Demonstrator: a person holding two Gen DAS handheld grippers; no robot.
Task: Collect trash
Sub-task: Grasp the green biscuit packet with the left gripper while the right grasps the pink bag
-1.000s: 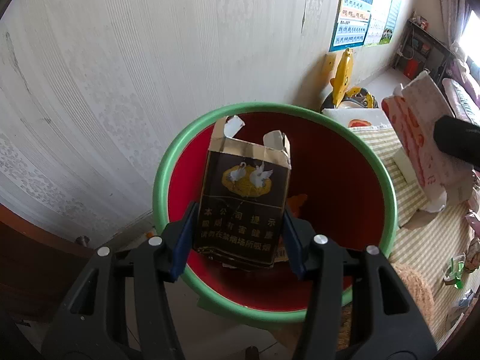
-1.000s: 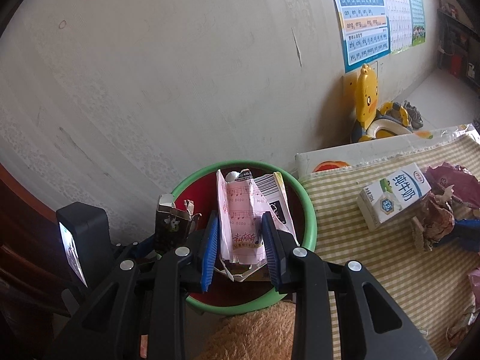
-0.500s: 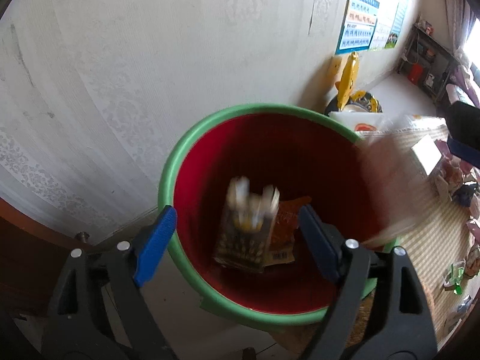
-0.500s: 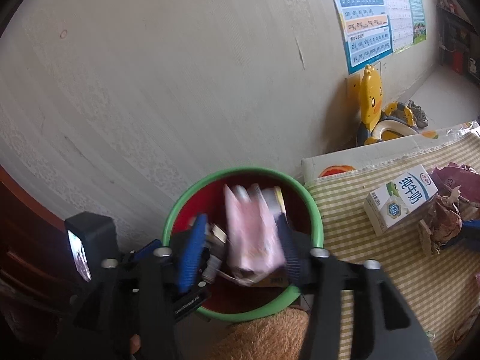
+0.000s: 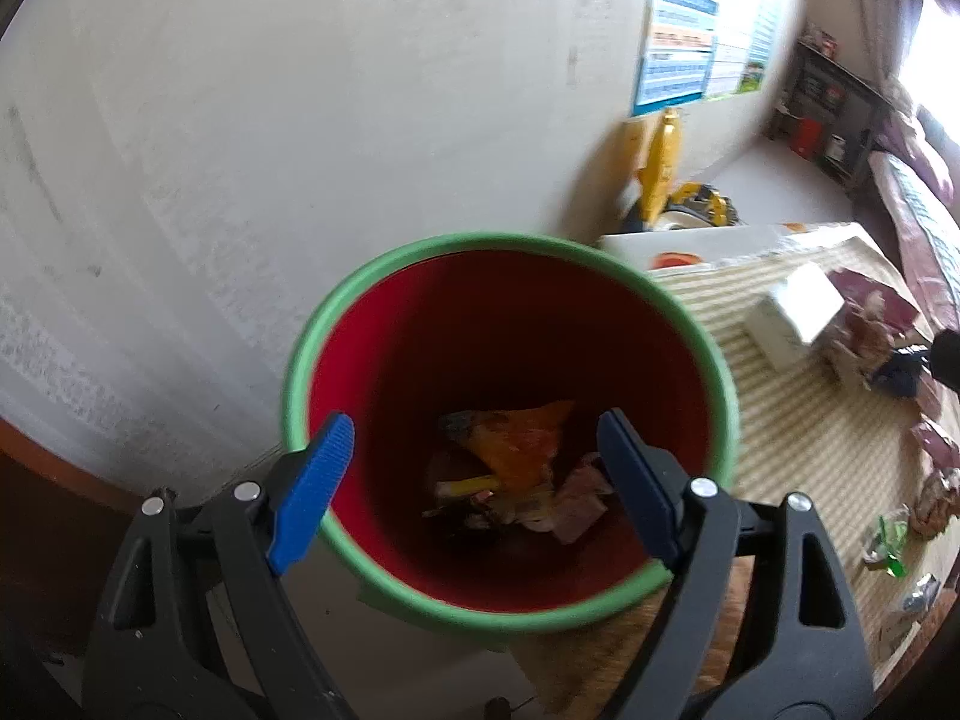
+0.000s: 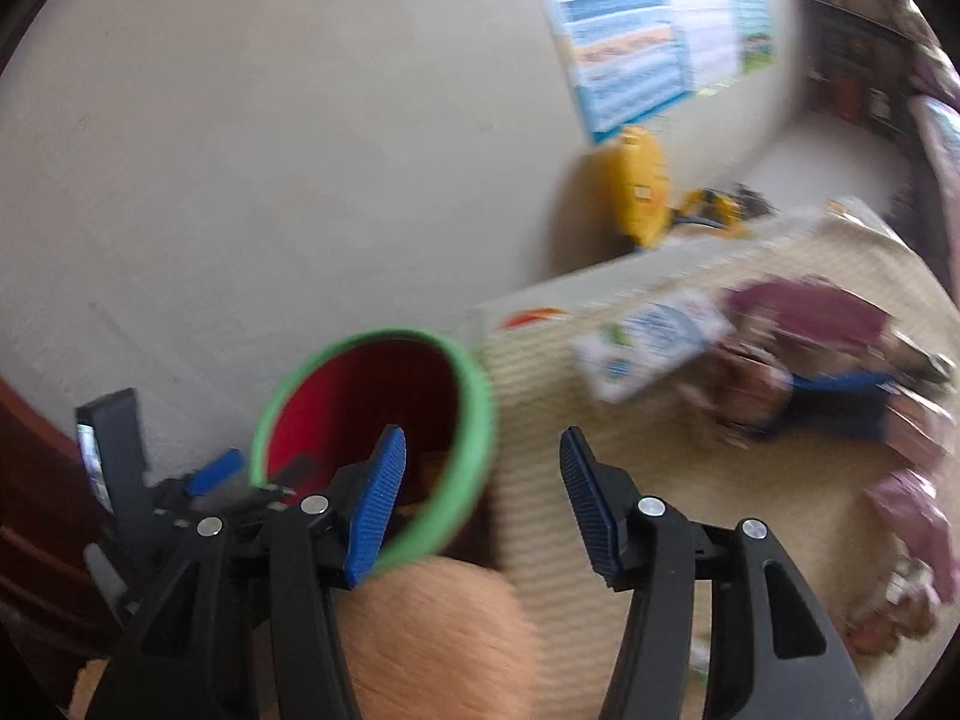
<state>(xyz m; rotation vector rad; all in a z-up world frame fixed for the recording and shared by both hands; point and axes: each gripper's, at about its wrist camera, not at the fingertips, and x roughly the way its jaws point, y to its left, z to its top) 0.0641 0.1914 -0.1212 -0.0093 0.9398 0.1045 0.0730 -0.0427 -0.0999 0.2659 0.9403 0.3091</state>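
A red bin with a green rim point(image 5: 717, 378) stands by the wall at the table's left end; it also shows in the right wrist view point(image 6: 474, 372). Trash lies at its bottom: an orange wrapper point(image 5: 519, 444) and a pink packet point(image 5: 579, 501). My left gripper point(image 5: 477, 480) is open and empty above the bin's mouth. My right gripper point(image 6: 477, 495) is open and empty, over the bin's right rim and the table edge. A white milk carton point(image 6: 651, 345) and crumpled wrappers point(image 6: 810, 315) lie on the checked tablecloth point(image 6: 540, 408).
A white patterned wall rises behind the bin. A yellow duck toy point(image 5: 663, 171) stands on the floor beyond the table. A tan furry thing point(image 6: 438, 642) lies at the table's near edge. More scraps point(image 5: 888, 534) lie at the cloth's right.
Both grippers opened and dropped their loads into the bin: the left the dark cigarette box, the right the pink packet. The right gripper has swung right, toward the table.
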